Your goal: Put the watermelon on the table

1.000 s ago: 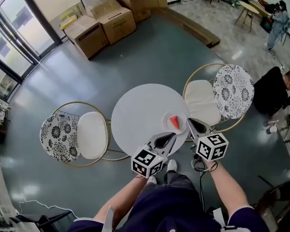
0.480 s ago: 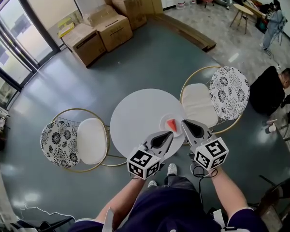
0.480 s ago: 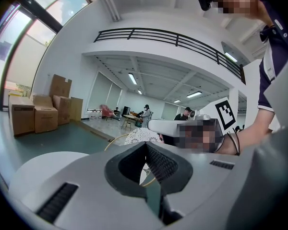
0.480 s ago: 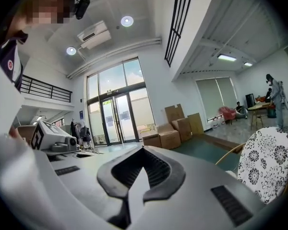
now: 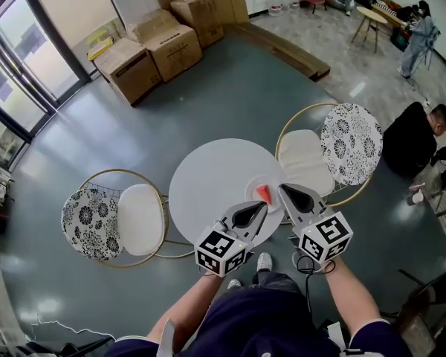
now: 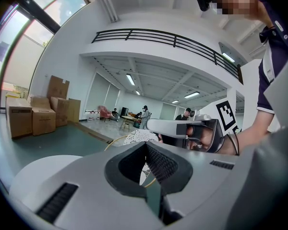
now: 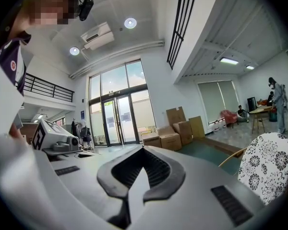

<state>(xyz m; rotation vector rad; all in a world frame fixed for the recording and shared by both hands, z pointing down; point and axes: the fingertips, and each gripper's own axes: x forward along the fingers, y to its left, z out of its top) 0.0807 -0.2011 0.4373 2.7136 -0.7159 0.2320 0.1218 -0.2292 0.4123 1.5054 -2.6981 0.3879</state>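
A red watermelon slice [image 5: 264, 193] lies on a white plate [image 5: 252, 187] at the right edge of the round white table [image 5: 208, 184]. My left gripper [image 5: 264, 206] hovers at the table's near edge, just left of and below the slice; its jaws are shut on nothing. My right gripper [image 5: 282, 188] sits right beside the slice on its right, also shut and holding nothing. In the left gripper view the left gripper [image 6: 145, 145] points past the table toward the right gripper [image 6: 182, 127]. The right gripper view shows the right gripper [image 7: 143, 150] with its tips together. Neither gripper view shows the slice.
Two chairs with floral backs flank the table, one at the left [image 5: 119, 213] and one at the right [image 5: 327, 151]. Cardboard boxes [image 5: 152, 43] stand on the floor beyond. People [image 5: 416, 136] are at the right. Glass doors [image 5: 15, 65] run along the left.
Both grippers have come slightly forward over the table's near edge, the right one drawing closer to the slice. Over the last half second almost nothing has shifted.
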